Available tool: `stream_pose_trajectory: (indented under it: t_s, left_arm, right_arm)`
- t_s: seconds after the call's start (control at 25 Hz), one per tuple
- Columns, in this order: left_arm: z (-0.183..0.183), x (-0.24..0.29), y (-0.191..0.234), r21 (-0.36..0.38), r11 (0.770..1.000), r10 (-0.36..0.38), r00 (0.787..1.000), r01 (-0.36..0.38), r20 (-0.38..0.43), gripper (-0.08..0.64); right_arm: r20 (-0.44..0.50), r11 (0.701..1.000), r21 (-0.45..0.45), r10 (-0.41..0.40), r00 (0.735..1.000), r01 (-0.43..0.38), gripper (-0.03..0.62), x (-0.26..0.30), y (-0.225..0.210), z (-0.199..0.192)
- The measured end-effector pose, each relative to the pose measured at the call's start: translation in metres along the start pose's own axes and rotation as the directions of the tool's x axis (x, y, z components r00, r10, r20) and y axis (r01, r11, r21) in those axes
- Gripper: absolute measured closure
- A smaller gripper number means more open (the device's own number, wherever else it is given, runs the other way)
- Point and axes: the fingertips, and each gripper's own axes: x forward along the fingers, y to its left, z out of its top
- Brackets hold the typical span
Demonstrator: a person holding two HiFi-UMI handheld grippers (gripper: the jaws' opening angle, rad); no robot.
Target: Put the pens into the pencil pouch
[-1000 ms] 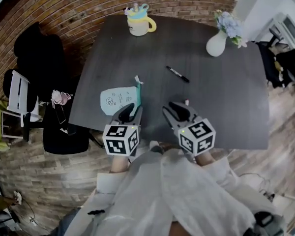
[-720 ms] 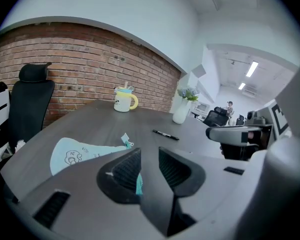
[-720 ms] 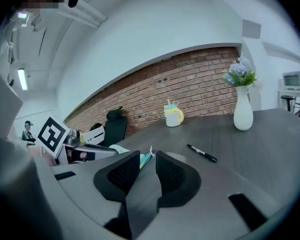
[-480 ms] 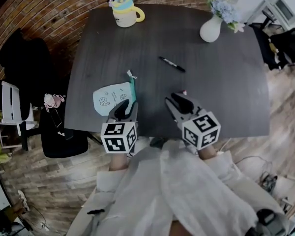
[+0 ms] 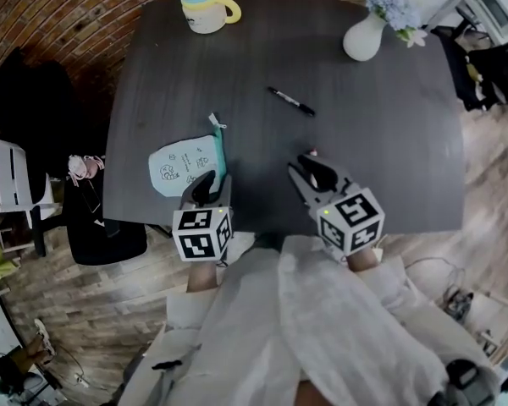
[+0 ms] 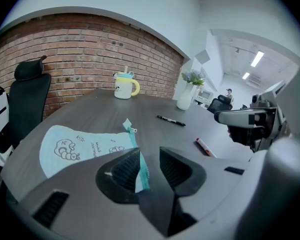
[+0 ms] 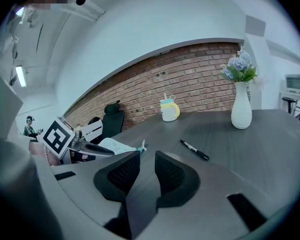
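A pale blue pencil pouch [image 5: 179,164] [image 6: 75,146] with a teal zipper edge lies flat near the table's front left. My left gripper [image 5: 210,184] [image 6: 150,165] hovers low at the pouch's zipper side. Its jaws have just been opening, and the teal edge shows in the gap without being pressed. A black pen [image 5: 290,101] [image 6: 171,121] [image 7: 194,149] lies mid-table. A red pen [image 5: 311,153] [image 6: 206,147] lies just beyond my right gripper [image 5: 310,172] [image 7: 147,170], which is open with nothing between its jaws.
A yellow mug [image 5: 205,11] [image 7: 169,109] stands at the table's far left and a white vase with flowers [image 5: 364,36] [image 7: 241,110] at the far right. A black office chair [image 6: 25,101] and other chairs stand off the table's left side.
The left gripper has sunk closer to the pouch's zipper edge and its jaws have spread a little. The right gripper has slid slightly further over the table.
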Motion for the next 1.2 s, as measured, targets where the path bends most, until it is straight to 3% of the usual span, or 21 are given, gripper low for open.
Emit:
stream_pose_trajectory:
  t_s: [0.2, 0.44, 0.72, 1.2]
  left_arm:
    - [-0.004, 0.008, 0.001, 0.025, 0.999, 0.03, 0.999, -0.029, -0.038, 0.456]
    - [-0.015, 0.02, 0.007, 0.078, 0.994, 0.088, 0.991, -0.079, -0.106, 0.456]
    - [-0.024, 0.03, 0.009, 0.071, 0.993, 0.101, 0.983, -0.092, -0.15, 0.425]
    - [-0.032, 0.041, 0.018, 0.03, 0.987, 0.159, 0.967, -0.157, -0.201, 0.449]
  right_arm:
    - [-0.056, 0.999, -0.038, 0.011, 0.998, -0.013, 0.508, 0.0, -0.007, -0.005]
    - [-0.086, 1.0, -0.009, 0.015, 0.996, -0.016, 0.508, 0.001, -0.024, -0.009]
    - [-0.107, 1.0, -0.018, 0.015, 0.994, -0.017, 0.508, 0.003, -0.034, -0.011]
    - [-0.112, 0.999, -0.019, 0.039, 0.993, -0.042, 0.508, 0.004, -0.037, -0.008]
